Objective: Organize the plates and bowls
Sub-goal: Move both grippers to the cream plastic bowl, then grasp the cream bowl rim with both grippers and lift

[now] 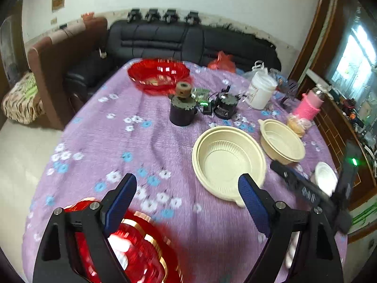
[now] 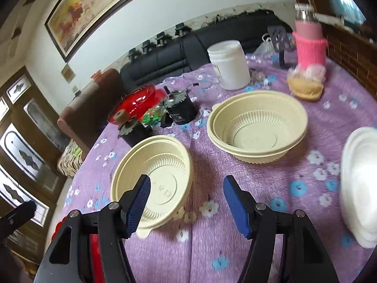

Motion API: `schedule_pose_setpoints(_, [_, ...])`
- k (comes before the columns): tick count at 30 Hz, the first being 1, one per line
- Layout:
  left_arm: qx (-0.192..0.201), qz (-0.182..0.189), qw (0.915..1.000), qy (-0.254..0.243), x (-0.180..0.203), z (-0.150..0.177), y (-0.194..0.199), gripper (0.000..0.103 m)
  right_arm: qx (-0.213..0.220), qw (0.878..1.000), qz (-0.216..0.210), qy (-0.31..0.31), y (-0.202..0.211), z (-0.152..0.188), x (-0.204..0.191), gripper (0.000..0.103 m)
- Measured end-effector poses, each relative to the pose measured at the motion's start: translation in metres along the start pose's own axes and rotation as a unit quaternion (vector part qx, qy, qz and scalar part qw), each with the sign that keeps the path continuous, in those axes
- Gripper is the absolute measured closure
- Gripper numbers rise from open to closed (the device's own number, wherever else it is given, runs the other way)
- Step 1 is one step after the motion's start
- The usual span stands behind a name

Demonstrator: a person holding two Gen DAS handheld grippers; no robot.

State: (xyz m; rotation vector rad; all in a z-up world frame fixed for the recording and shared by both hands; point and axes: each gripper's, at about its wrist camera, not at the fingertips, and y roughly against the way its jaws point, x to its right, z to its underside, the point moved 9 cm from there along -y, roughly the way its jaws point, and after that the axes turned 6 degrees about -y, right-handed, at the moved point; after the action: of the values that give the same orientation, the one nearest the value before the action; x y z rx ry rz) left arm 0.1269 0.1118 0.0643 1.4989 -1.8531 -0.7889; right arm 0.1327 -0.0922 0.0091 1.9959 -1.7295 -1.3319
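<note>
We hold both grippers, left (image 1: 187,197) & right (image 2: 186,200), wide open w/ nothing gripped, over the near edge of the tabletop (image 1: 117,141), where cream bowls (image 2: 153,176) sit apart, prob. awaiting stacking.

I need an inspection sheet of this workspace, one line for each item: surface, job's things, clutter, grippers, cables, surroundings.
Surface: purple flowered tablecloth, creased.
Job's things: two cream bowls, near cream bowl and far cream bowl, apart; red dish at the far edge; second red dish under the left gripper; white bowls at the right edge.
Clutter: white jar, pink bottle, two dark toothed cylinders, bagged food.
Grippers: left gripper open, holding nothing; right gripper open, holding nothing.
Cables: nothing seen.
Surroundings: black sofa, framed painting, wooden cabinet.
</note>
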Motion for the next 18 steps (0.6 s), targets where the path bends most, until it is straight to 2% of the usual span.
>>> schedule_pose_setpoints(5, [-0.046, -0.006, 0.9989, 0.012, 0.005, -0.013, -0.064, 0.016, -0.018, 1.000, -0.010, 0.003, -0.019, 0.003, 0.003, 0.034])
schedule_pose_setpoints(10, [-0.065, -0.020, 0.9977, -0.001, 0.016, -0.025, -0.115, 0.016, -0.033, 0.999, -0.030, -0.003, -0.032, 0.008, 0.005, 0.035])
schedule_pose_setpoints(16, [-0.094, -0.013, 0.9955, 0.005, 0.026, -0.023, -0.146, 0.016, -0.049, 0.998, -0.038, -0.009, -0.043, 0.014, 0.010, 0.046])
schedule_pose_setpoints(17, [-0.097, -0.011, 0.9952, 0.004, 0.028, -0.021, -0.149, 0.017, -0.051, 0.998, -0.038, -0.010, -0.044, 0.014, 0.010, 0.049])
schedule_pose_setpoints(18, [-0.100, -0.008, 0.9949, 0.002, 0.031, -0.020, -0.150, 0.024, -0.054, 0.998, -0.042, -0.014, -0.045, 0.014, 0.011, 0.051])
